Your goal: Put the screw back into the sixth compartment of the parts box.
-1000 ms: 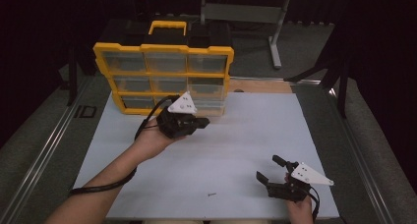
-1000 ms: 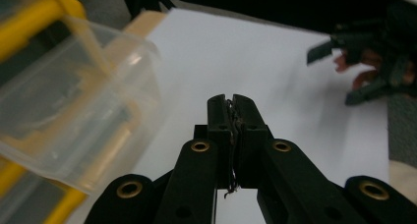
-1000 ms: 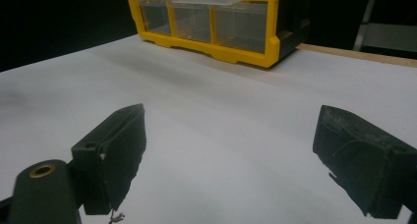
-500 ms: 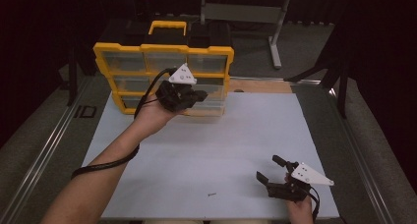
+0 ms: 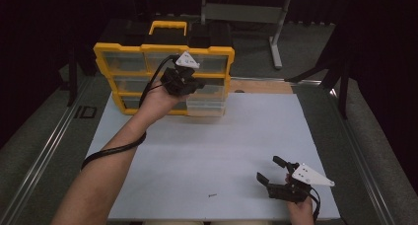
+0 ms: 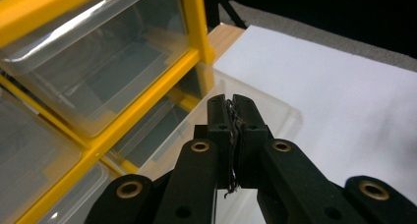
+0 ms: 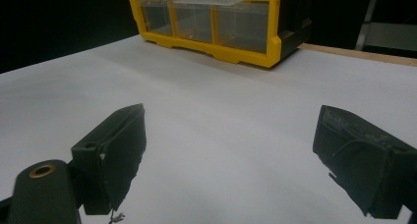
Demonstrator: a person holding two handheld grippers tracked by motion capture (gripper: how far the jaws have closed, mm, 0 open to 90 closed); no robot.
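In the upper left of the high view stands a yellow-framed organiser cabinet with clear plastic drawers and a black top (image 5: 123, 50), set at the far edge of a white sheet covering the table (image 5: 236, 136). The left gripper (image 5: 190, 84), black with a grey three-cornered plate, has travelled up and away from the person since a second ago, when it hovered over the white sheet in front of the cabinet; half a second ago it had reached the cabinet's front, and now it sits slightly higher against the middle row of drawers. Its jaws are pressed together with nothing visible between them, as the left gripper view shows (image 6: 233, 135), and they hang just above a clear drawer pulled out from the bottom row (image 6: 246, 106), seen also in the high view at centre (image 5: 207, 104). The right gripper (image 5: 273, 169) has stayed in the lower right, resting on the white sheet with its jaws spread wide apart and holding nothing (image 7: 228, 155). A tiny dark speck (image 5: 212, 195) lies on the sheet in the lower centre, unmoved across the frames; what it is cannot be told.
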